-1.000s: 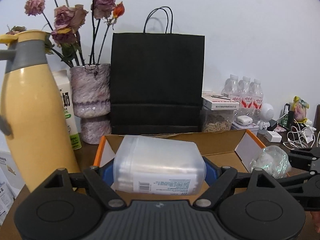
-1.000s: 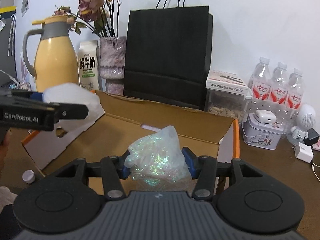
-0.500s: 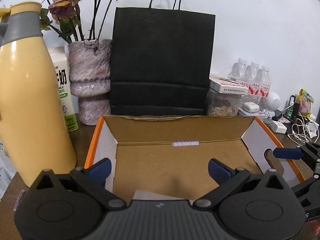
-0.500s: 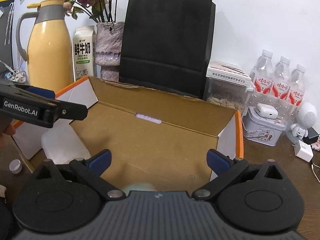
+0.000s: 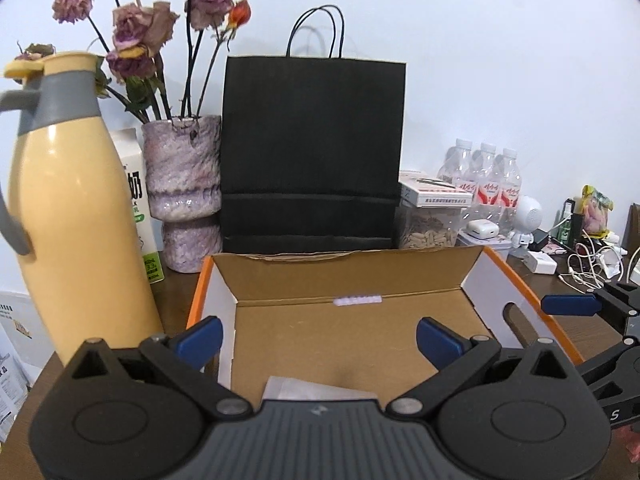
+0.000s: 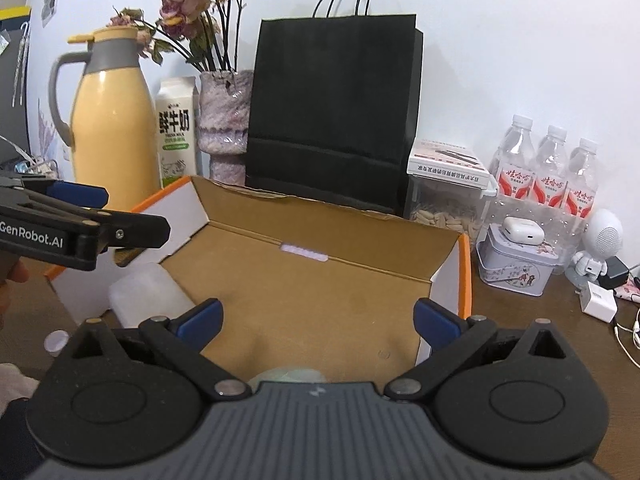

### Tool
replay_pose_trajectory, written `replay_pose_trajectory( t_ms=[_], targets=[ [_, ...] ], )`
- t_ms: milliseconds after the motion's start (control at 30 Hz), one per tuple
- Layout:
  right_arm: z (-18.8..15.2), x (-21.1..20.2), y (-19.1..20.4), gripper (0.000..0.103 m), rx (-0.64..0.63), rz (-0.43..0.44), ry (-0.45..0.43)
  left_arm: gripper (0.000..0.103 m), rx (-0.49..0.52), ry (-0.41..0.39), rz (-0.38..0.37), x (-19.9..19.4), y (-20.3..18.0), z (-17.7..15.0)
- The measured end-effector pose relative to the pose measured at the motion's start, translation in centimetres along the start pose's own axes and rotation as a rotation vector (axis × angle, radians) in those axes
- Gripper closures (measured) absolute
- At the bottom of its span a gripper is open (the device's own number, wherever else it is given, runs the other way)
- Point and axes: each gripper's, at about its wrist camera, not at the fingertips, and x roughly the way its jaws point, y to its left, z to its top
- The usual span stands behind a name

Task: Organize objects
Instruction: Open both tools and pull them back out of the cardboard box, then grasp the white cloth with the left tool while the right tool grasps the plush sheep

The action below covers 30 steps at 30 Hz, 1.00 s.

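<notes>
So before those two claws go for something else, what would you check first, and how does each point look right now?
1. Left gripper open with nothing between its fingers: ok.
2. Right gripper open with nothing between its fingers: ok.
3. Translucent plastic container lying inside the cardboard box: ok.
4. Shiny plastic bag inside the box: cannot tell, only a sliver shows below the gripper.
5. Yellow jug upright beside the box: ok.
6. Small white cap still outside the box on the table: not ok.
</notes>
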Motion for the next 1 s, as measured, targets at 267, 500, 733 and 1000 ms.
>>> replay_pose_trajectory(
  t_ms=[267, 500, 733, 1000],
  targets=[
    [-0.9, -4.9, 0.6, 0.000, 0.029, -0.019, -0.017, 0.000, -0.011, -0.010, 0.010, -4.8, -0.3, -1.1],
    [-2.7, -9.7, 2.5, 0.000, 0.016, -0.056, 0.023, 0.000, -0.023, 0.031, 0.031, -9.1, -0.1, -3.1],
    [-5.3, -13.9, 4.9, 0.000, 0.044, -0.093, 0.057, 0.000, -0.032, 0.055, 0.056, -13.9, 0.4, -5.1],
    [-8.8, -16.7, 6.9, 0.000, 0.108, -0.131, 0.102, 0.000, -0.039, 0.094, 0.085, -17.9, 1.8, -8.2]
  ],
)
